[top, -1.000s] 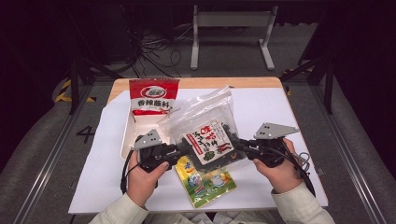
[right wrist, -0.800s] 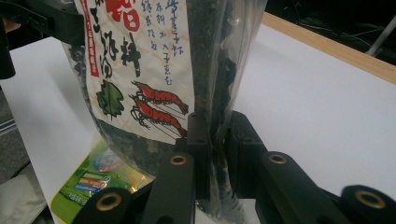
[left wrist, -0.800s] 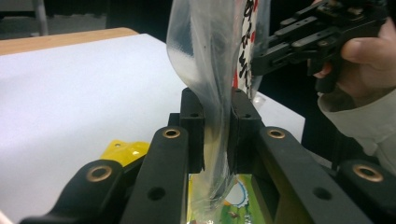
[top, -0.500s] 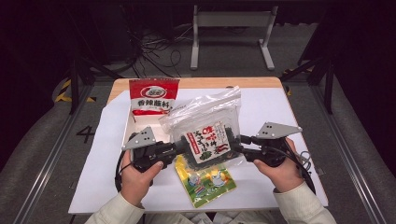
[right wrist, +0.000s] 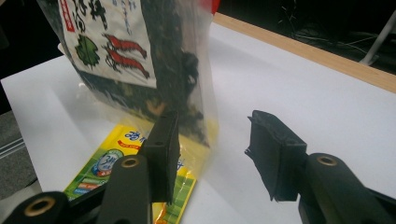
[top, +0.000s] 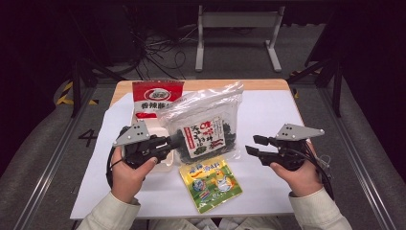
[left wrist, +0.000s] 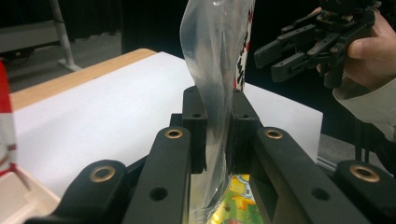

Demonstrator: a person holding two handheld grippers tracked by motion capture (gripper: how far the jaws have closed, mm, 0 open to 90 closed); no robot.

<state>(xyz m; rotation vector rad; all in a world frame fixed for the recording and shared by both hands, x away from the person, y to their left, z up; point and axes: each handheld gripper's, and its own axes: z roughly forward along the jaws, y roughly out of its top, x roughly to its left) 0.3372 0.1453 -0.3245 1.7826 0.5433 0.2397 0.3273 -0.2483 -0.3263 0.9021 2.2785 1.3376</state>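
Now the clear seaweed bag (top: 206, 127) hangs upright above the white worktop (top: 268, 115), pinched at its edge by the left gripper (top: 178, 140), whose jaws clamp tight on the plastic film. Over on the other side, the right gripper (top: 253, 145) sits just beside the bag, its jaws having just been opening, roughly half apart with nothing between them. A yellow-green snack packet (top: 210, 183) lies flat below the bag, and a red packet (top: 157, 98) rests behind it.
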